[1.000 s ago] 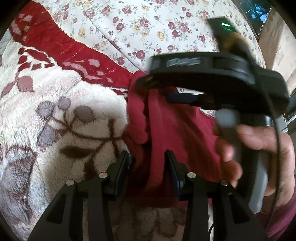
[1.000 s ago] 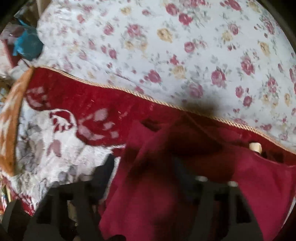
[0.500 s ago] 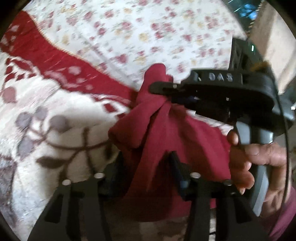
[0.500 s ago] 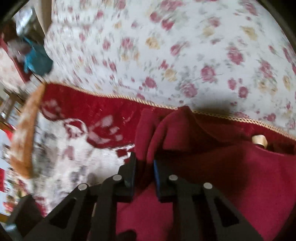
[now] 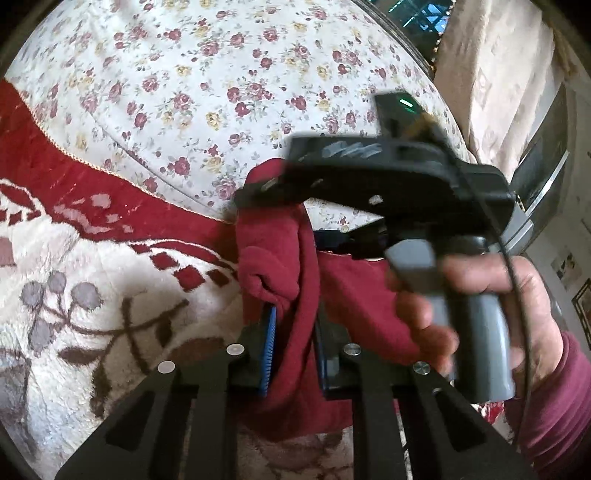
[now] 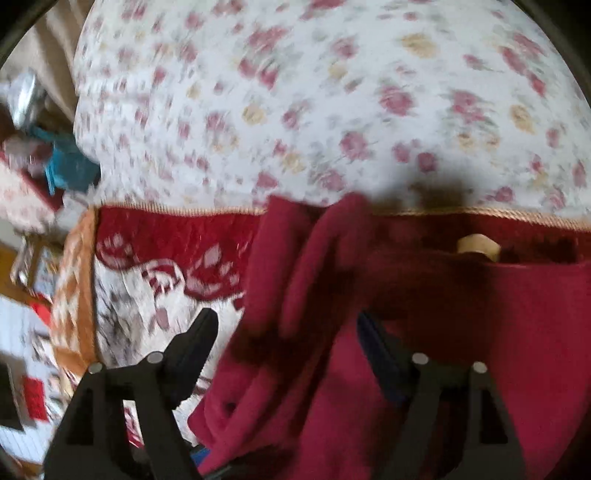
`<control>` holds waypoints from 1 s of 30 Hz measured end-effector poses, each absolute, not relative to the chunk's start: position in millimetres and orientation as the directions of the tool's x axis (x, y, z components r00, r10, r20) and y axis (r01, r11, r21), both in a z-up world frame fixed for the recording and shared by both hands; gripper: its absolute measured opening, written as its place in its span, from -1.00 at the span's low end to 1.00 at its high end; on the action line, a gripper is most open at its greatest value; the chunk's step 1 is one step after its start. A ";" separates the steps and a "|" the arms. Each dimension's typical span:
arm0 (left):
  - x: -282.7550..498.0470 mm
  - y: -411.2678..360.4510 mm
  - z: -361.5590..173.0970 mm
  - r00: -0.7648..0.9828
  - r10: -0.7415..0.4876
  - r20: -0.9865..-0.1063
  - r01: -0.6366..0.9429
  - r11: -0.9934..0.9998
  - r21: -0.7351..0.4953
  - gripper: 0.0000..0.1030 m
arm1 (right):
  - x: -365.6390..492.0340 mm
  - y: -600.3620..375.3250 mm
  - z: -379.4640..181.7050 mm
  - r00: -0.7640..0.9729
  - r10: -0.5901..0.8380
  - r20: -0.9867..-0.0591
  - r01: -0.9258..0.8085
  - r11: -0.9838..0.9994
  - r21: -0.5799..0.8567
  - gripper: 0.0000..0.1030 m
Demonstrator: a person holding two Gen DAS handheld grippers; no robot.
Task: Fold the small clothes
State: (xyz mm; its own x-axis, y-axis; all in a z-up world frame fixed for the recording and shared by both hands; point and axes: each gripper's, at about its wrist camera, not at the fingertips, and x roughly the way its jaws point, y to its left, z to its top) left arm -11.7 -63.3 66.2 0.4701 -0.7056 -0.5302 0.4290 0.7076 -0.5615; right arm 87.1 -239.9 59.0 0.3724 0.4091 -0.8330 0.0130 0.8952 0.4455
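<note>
Maroon garment (image 5: 295,332) fabric bunches between the left gripper (image 5: 293,328) fingers, pinched tight. The right gripper (image 6: 284,332) has just been opening; its jaws stand spread, cloth between them. Beneath lie a plush patterned blanket (image 5: 92,295) and floral sheet (image 5: 203,92).

Right tongs (image 6: 284,332), just opened, straddle the red garment (image 6: 424,332).

Home bedroom: floral bedsheet (image 5: 207,85), plush blanket (image 5: 92,295), curtain (image 5: 491,74)

Floral bedsheet (image 5: 207,85), plush blanket (image 5: 92,295), curtain (image 5: 491,85), window (image 5: 424,14)
</note>
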 end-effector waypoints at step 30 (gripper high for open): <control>-48.0 -121.3 95.4 0.465 -0.630 -0.622 0.497 0.767 -0.406 -0.98 | 35.8 -274.2 91.4 0.430 0.354 -0.831 -0.133 0.935 0.329 -0.49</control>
